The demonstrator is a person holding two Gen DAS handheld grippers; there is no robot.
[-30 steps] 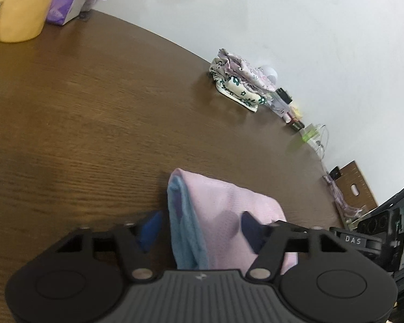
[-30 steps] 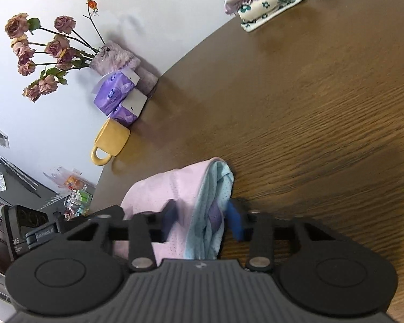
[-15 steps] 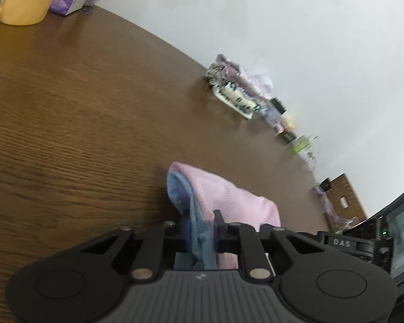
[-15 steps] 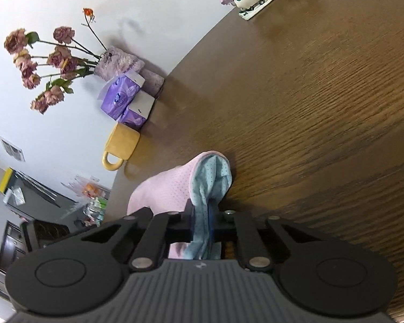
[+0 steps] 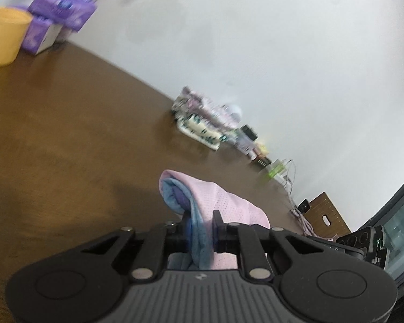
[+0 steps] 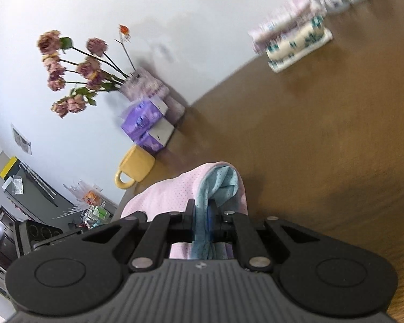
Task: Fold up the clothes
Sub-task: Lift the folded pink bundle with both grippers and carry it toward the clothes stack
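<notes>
two claws, left claw [image 5: 201, 228] and right claw [image 6: 202, 222], each clamped on one pink garment [image 5: 223, 204].

A brown wooden table [image 6: 336, 134] meets a plain white wall [image 5: 256, 40]. Against the wall stand dried flowers [image 6: 75, 72], purple tissue packs [image 6: 145, 123] and a yellow mug [image 6: 137, 165]. At far left, dark shapes may be a kitchen counter [image 6: 32, 185].

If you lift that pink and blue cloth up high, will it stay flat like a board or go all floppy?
Probably floppy: the cloth already bunches and droops where the left gripper and right gripper pinch it. It looks thin and holey, so likely light. The middle would probably sag between the two grips.
</notes>
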